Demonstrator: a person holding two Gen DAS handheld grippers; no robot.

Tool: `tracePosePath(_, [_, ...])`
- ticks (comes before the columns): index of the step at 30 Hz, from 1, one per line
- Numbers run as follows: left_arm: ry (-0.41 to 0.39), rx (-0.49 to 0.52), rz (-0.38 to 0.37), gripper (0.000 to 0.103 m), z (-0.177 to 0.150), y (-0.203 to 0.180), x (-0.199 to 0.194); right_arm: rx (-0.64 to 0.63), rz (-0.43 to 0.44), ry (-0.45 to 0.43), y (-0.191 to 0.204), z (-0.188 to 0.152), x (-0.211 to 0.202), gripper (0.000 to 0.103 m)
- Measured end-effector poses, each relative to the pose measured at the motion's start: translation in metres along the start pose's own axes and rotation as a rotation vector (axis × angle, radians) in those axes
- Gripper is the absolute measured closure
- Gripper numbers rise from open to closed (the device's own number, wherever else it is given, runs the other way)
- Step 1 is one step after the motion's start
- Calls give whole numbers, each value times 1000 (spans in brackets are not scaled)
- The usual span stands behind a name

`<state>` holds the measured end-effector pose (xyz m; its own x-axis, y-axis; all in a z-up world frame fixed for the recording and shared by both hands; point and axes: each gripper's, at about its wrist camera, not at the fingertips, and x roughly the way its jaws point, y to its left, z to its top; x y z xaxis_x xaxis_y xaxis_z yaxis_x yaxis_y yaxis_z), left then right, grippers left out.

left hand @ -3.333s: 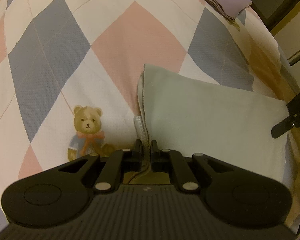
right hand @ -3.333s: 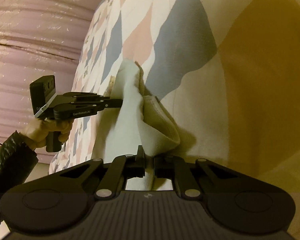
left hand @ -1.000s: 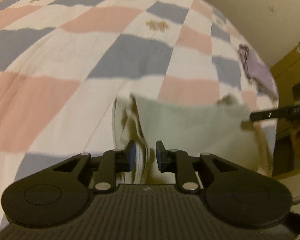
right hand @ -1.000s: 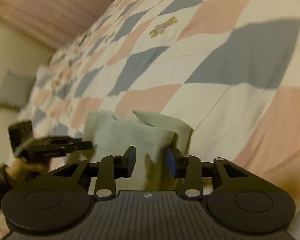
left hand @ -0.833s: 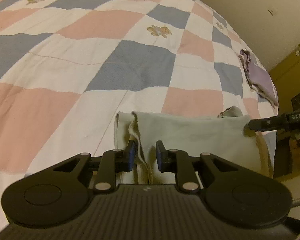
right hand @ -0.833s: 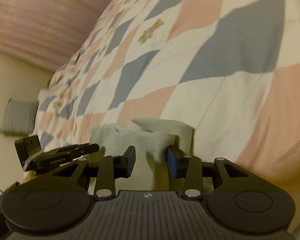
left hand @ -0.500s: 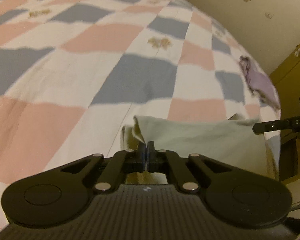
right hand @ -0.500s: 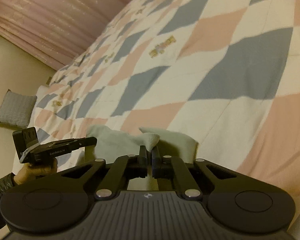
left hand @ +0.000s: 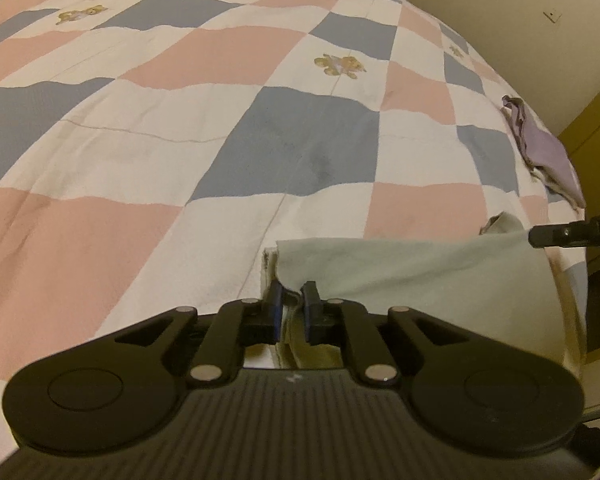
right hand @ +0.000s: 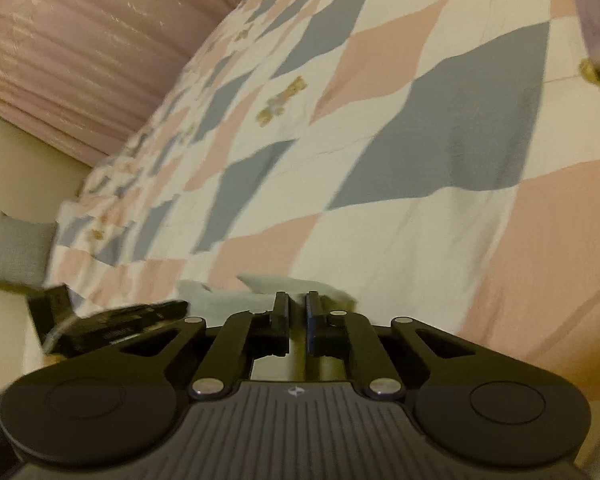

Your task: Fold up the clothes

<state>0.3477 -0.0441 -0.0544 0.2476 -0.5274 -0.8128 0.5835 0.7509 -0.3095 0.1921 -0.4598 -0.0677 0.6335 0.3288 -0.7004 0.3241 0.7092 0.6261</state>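
A pale green folded garment lies flat near the foot edge of the bed, its layered left edge showing cream lining. The left tool stands slightly parted around that corner, cloth between its pads. The right tool, narrowly parted, sits at the garment's right corner; grip there unclear.

Right gripper is seen low over the bed edge, jaws parted by a narrow gap, nothing clearly pinched. A pale green folded garment lies just beyond the fingertips on the checked quilt. The left gripper is blurred at left, tip at the garment's edge. Pink curtain behind; grey cushion far left.
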Motion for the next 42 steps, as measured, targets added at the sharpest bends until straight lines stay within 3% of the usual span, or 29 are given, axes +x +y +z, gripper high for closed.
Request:
tracePosePath(4, [-18,-23,11,93,-1,5,-2,1,-6,-17,-4,0,-1,99])
tracePosePath(13, [-82,-2,110,94,-6,18,-26,-48,-12,-28,-8,-3,-1,99])
tracePosePath(21, [-212,117,41,94,-35,-22,-51,-87,-81,-165,7,-25,-20,93])
tracePosePath(25, [-205,184,30,93,-56,-37,-45,-109,-19,-215,9,-39,-25,87])
tracePosePath(28, [-179,236,100,88,-75,-39,-32,-178,11,-209,10,-46,-15,84])
tracePosePath(31, [-213,246,137,80,-85,-36,-33,-268,-33,-224,6,-53,-8,84])
tracePosePath(32, [-226,260,155,78,-88,-37,-36,-293,-47,-237,4,-56,-8,80])
tracePosePath(38, [-305,359,310,79,-112,-60,-63,-413,-19,-334,3,-90,-31,80])
tracePosePath(40, [-309,377,362,79,-126,-77,-76,-453,-5,-341,9,-110,-45,79])
tracePosePath(42, [-295,459,419,79,-141,-100,-85,-516,8,-314,19,-130,-55,79])
